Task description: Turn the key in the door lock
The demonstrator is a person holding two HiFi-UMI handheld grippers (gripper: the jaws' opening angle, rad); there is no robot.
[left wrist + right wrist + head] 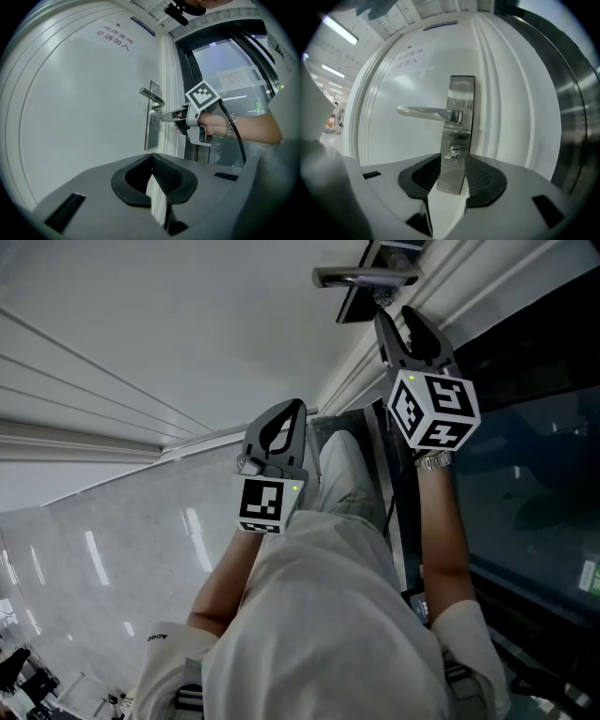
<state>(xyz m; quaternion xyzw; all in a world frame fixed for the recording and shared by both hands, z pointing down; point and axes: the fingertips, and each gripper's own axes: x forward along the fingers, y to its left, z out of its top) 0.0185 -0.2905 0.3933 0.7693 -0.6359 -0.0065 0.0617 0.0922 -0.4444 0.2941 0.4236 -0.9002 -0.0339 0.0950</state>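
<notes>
Right gripper (452, 160) stands released. Its two dark ribbed pads are spread apart, and the lock plate (461, 93) shows between them. The key (452, 153) is seated in the cylinder low on that plate, below the lever handle (424, 112). Neither pad presses on the key, which lies in the gap just off the tips. It is small and glinting, and how far it is turned cannot be made out.

In the left gripper view, the right gripper (165, 116) points roughly level at the lower half of the plate. Whether its tips touch the plate cannot be told. The marker cube (203, 96) rides on top of it. The right hand (212, 125) wraps the grip below the cube with the wrist straight and a metal watch (230, 126) on it. The bare forearm stretches out toward the plate, and a black cable (237, 136) runs along it.

Left gripper (152, 174) is clenched on nothing, its pads meeting at the tips. It is held well back from the lock plate, on the handle side, and points level at the white door (84, 103). In the head view the left gripper (286, 418) sits farther from the plate than the right one (401, 322), with its forearm drawn in close below a pale short sleeve (173, 643).
</notes>
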